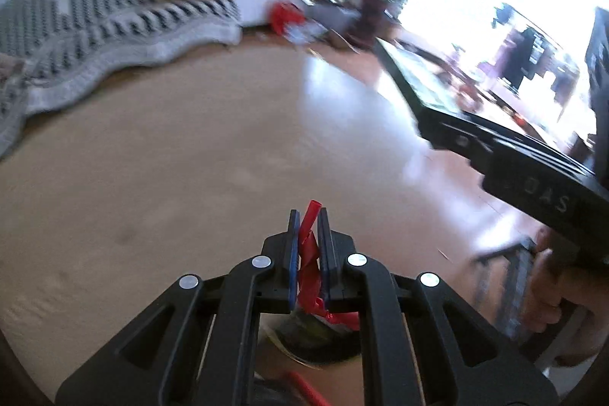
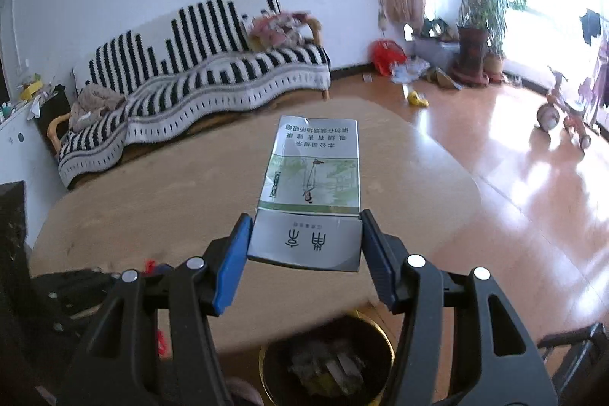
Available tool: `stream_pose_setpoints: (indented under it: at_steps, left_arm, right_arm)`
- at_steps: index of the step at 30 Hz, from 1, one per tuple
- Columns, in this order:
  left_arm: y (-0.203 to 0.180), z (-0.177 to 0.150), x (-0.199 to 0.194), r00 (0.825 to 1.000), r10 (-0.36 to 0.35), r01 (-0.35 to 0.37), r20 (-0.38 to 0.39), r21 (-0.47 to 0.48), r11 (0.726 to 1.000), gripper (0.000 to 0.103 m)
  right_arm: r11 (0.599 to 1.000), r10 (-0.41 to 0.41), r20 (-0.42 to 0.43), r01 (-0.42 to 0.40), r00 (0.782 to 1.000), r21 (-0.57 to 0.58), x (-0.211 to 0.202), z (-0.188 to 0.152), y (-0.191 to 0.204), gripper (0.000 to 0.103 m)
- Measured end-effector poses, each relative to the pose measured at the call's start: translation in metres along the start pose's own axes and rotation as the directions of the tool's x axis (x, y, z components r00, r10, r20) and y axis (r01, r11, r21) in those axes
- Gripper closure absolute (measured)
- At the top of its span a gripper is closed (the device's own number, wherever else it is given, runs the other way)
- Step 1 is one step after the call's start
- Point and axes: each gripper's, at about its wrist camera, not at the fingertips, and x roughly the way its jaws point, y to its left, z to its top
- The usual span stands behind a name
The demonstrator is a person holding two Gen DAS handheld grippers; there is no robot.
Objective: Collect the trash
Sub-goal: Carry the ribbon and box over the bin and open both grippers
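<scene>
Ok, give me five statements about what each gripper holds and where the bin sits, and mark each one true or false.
1. The left gripper is shut on a red wrapper. True.
2. The right gripper is open with nothing between its fingers. False: it grips a flattened cigarette pack by its near end.
3. A bin with trash in it sits below the right gripper, by the near edge of the table. True.
4. The cigarette pack is red. False: it is silver-grey and green with printed characters.
5. A sofa with a black-and-white striped cover stands against the wall beyond the table. True.
</scene>
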Motion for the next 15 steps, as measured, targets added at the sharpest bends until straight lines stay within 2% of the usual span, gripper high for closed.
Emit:
stream_pose_setpoints:
  at_steps: [2,4,6,8,11,12,13,15]
  left_arm:
    - [-0.025,-0.022,0.024,0.996,-0.024,0.026,-0.082,0.019,0.999,0.095]
    - [-0.041,-0.043,0.053,0.983,-0.054,0.059,-0.175,0.025,0.998,0.095]
    - [-0.052,-0.066,0.091,0.955,-0.079,0.085,-0.286,0.009,0.996,0.095]
    - [-0.052,-0.085,0.121,0.927,-0.100,0.093,-0.362,-0.037,0.995,0.095]
    - [-0.047,-0.113,0.154,0.902,-0.071,0.057,-0.426,-0.046,0.997,0.095]
    - [-0.044,-0.120,0.163,0.886,-0.063,0.044,-0.460,-0.052,0.998,0.095]
    - [-0.043,-0.122,0.165,0.882,-0.077,0.051,-0.465,-0.068,0.996,0.095]
    - [-0.040,-0.119,0.161,0.899,-0.102,0.069,-0.426,-0.093,0.993,0.095]
  right_arm:
    - [0.998,0.004,-0.063,0.000,0.998,0.068,-0.002,-0.028,-0.032,0.047]
    - [0.993,0.015,-0.138,0.001,0.990,0.119,0.008,-0.055,-0.051,0.047]
    - [0.981,0.058,-0.266,-0.006,0.962,0.194,0.032,-0.097,-0.076,0.047]
    - [0.971,0.076,-0.343,0.008,0.936,0.238,0.050,-0.124,-0.090,0.047]
    - [0.959,0.096,-0.419,0.029,0.903,0.282,0.071,-0.154,-0.104,0.047]
    - [0.957,0.103,-0.436,0.031,0.894,0.288,0.075,-0.160,-0.107,0.047]
    - [0.958,0.103,-0.445,0.033,0.890,0.286,0.078,-0.163,-0.108,0.047]
    - [0.958,0.105,-0.460,0.035,0.882,0.285,0.082,-0.169,-0.110,0.047]
